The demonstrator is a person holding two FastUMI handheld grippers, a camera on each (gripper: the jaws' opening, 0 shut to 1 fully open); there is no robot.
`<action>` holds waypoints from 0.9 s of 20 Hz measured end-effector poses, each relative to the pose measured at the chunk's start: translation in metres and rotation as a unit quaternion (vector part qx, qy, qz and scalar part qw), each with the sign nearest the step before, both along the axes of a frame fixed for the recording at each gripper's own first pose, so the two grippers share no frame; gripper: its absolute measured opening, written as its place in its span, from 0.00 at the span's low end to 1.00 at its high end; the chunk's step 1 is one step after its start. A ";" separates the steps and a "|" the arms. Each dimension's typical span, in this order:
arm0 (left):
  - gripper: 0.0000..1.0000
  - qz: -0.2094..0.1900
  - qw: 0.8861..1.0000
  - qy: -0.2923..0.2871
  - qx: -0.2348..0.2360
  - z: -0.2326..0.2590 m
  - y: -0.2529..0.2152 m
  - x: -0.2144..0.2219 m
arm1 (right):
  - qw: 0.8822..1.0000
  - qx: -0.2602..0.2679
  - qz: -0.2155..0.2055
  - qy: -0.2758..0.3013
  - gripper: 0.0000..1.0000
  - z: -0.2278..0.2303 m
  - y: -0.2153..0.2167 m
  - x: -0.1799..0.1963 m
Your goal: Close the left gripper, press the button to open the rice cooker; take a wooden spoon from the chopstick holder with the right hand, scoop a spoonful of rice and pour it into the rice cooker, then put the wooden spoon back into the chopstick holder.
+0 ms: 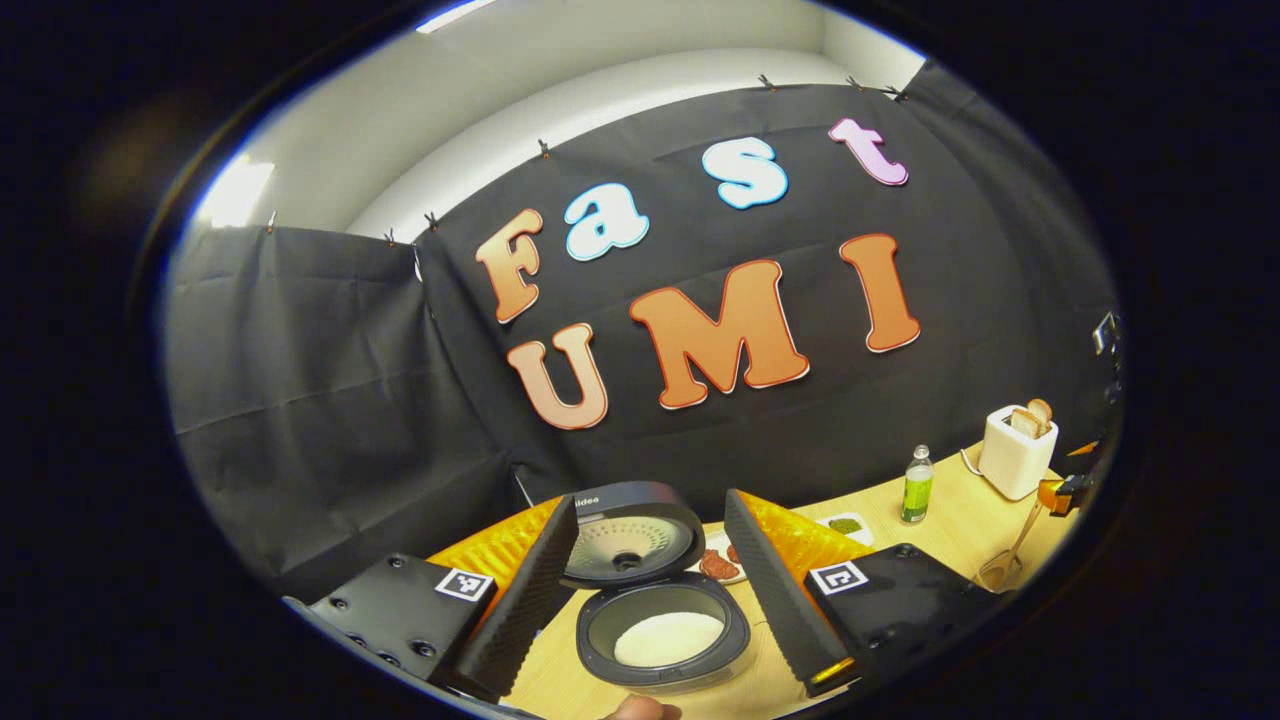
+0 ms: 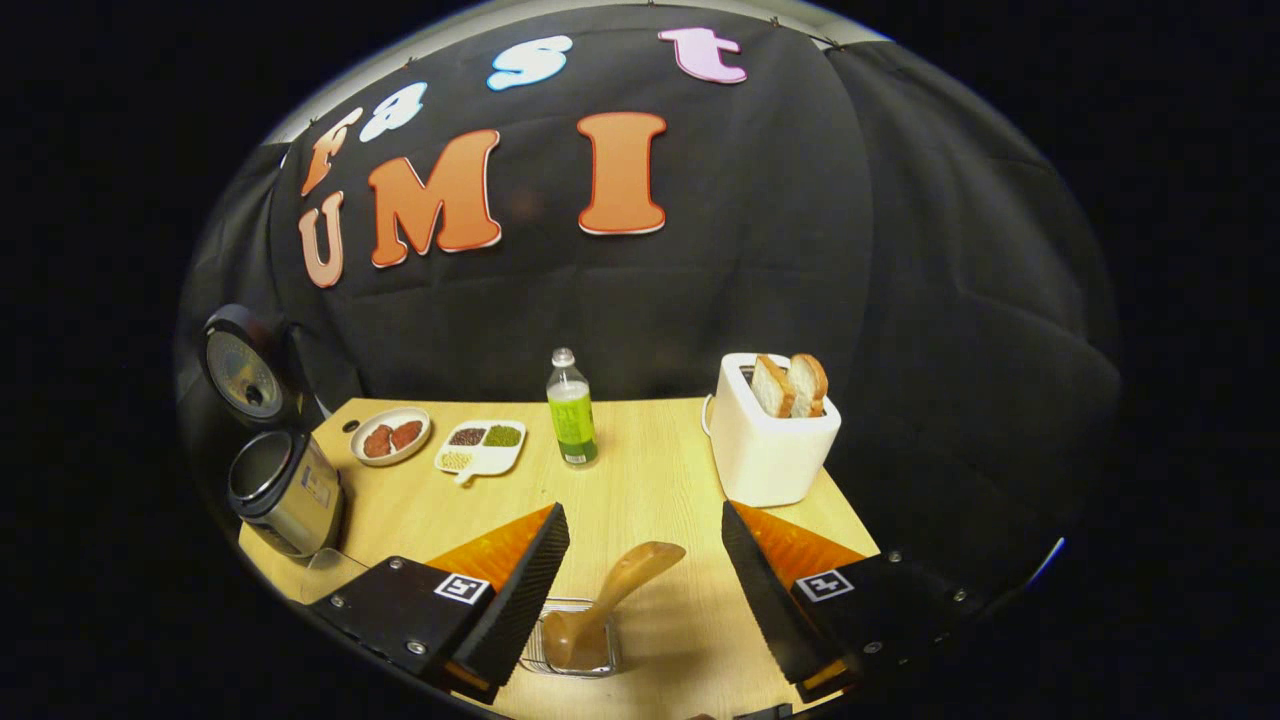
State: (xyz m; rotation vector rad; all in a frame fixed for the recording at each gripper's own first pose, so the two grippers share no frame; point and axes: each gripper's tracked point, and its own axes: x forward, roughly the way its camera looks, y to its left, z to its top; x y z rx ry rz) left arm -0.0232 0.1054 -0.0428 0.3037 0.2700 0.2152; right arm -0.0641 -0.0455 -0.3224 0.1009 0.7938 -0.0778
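Both grippers stood with fingers apart, holding nothing. Between the right gripper's (image 2: pixel 645 590) fingers the wooden spoon (image 2: pixel 610 595) leaned in the chopstick holder (image 2: pixel 580 640); clamping its handle squarely seemed wise. The rice cooker (image 1: pixel 660 600) gaped between the left gripper's (image 1: pixel 650 590) fingers.

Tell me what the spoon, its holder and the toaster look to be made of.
The light brown spoon looks like wood: matte, warm, with a smooth carved bowl. The small holder it stands in appears to be metal wire, thin shiny bars with gaps between; I cannot be sure. The boxy white toaster has an even, softly glossy shell, probably plastic, possibly painted metal.
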 end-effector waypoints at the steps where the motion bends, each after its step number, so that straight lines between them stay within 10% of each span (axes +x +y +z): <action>1: 0.92 0.005 1.000 -0.003 0.008 0.002 0.000 -0.003 | 1.000 0.006 -0.003 0.017 0.95 -0.014 0.000 -0.001; 7: 0.91 0.044 0.999 0.010 0.005 -0.001 0.002 -0.025 | 0.993 0.071 -0.024 0.093 0.92 -0.074 0.013 -0.013; 18: 0.99 0.073 0.997 0.005 0.010 0.004 0.009 -0.037 | 0.970 0.172 -0.043 0.164 0.25 -0.096 0.046 -0.022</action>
